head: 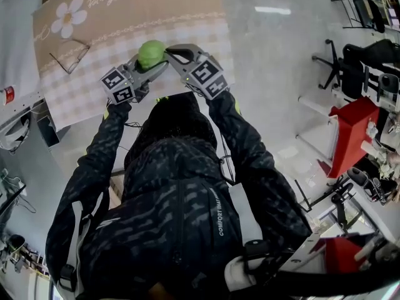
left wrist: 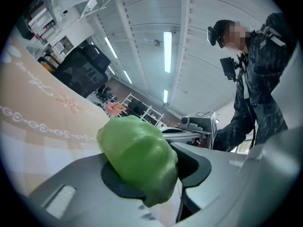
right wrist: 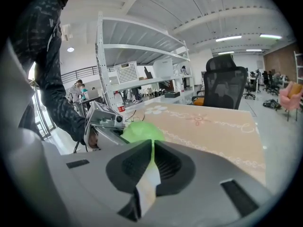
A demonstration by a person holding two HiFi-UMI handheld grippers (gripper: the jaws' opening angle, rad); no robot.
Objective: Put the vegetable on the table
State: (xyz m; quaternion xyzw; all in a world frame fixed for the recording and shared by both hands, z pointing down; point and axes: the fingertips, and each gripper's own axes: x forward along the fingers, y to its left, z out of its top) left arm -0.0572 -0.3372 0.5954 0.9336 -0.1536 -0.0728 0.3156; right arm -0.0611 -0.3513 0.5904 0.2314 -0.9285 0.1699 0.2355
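A green vegetable, round and lumpy, hangs above the near edge of the table, which has a beige checked cloth with a flower print. My left gripper is shut on it. In the left gripper view the vegetable fills the space between the grey jaws of the left gripper and pokes out past them. My right gripper sits just right of the vegetable, its tips close to it; whether they touch I cannot tell. The right gripper is shut and empty, with the vegetable just beyond its tips.
A pair of glasses lies on the cloth at the left. A red can stands on a side surface at the far left. A red box and racks stand on the floor to the right. Behind the table are a black office chair and white shelving.
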